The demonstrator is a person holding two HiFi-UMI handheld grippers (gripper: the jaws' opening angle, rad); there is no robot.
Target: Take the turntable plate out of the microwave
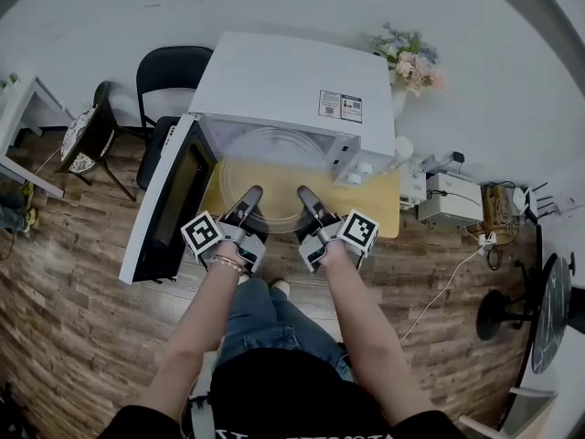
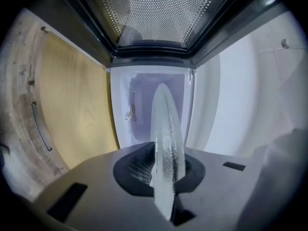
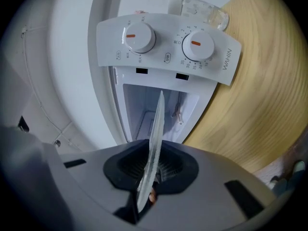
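Observation:
The clear glass turntable plate (image 1: 274, 174) hangs level at the mouth of the white microwave (image 1: 292, 90), partly over the yellow table (image 1: 382, 204). The microwave door (image 1: 169, 199) stands swung open to the left. My left gripper (image 1: 249, 196) is shut on the plate's near-left rim, and my right gripper (image 1: 305, 196) is shut on its near-right rim. In the left gripper view the plate (image 2: 166, 138) runs edge-on between the pads of the left gripper (image 2: 163, 177). The right gripper view shows the same plate (image 3: 155, 129) pinched in the right gripper (image 3: 147, 177), below the two-knob control panel (image 3: 168, 44).
Two black chairs (image 1: 169, 73) stand at the back left beside a white table edge (image 1: 27, 126). A vase of flowers (image 1: 409, 60) sits behind the microwave. At the right, a white box device (image 1: 450, 199) and cables lie on the wooden floor.

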